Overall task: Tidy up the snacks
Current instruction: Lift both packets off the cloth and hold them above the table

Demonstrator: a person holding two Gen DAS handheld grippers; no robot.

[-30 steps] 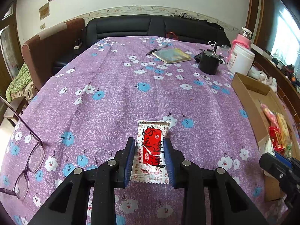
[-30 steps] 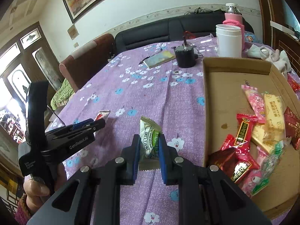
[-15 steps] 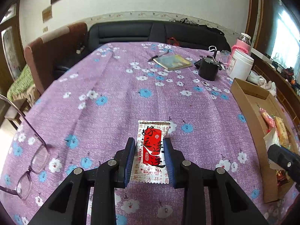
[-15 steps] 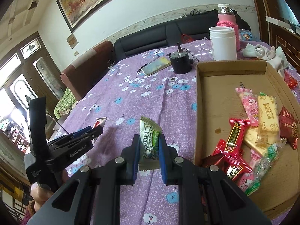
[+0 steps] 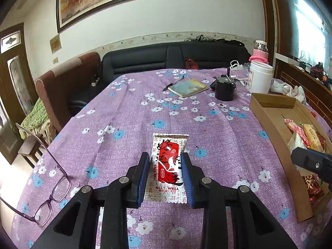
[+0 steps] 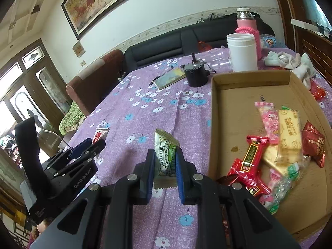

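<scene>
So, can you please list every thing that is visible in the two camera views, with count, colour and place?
Red-and-white packet: one, between the left gripper's fingers.
Green-and-white packet: one, between the right gripper's fingers.
Cardboard tray: one, brown, right side of table.
Loose snacks: several, red, pink, yellow, green, inside the tray.
Tablecloth: one, purple with flowers, over the table.
Glasses: one pair, purple frame, left edge.
Notebook: one, yellowish, far side, with a pen beside it.
Black pot: one, far side.
White jar: one, behind the tray.
Pink bottle: one, behind the jar.
Left gripper: black, blue pads.
Right gripper: black, blue pads.
</scene>
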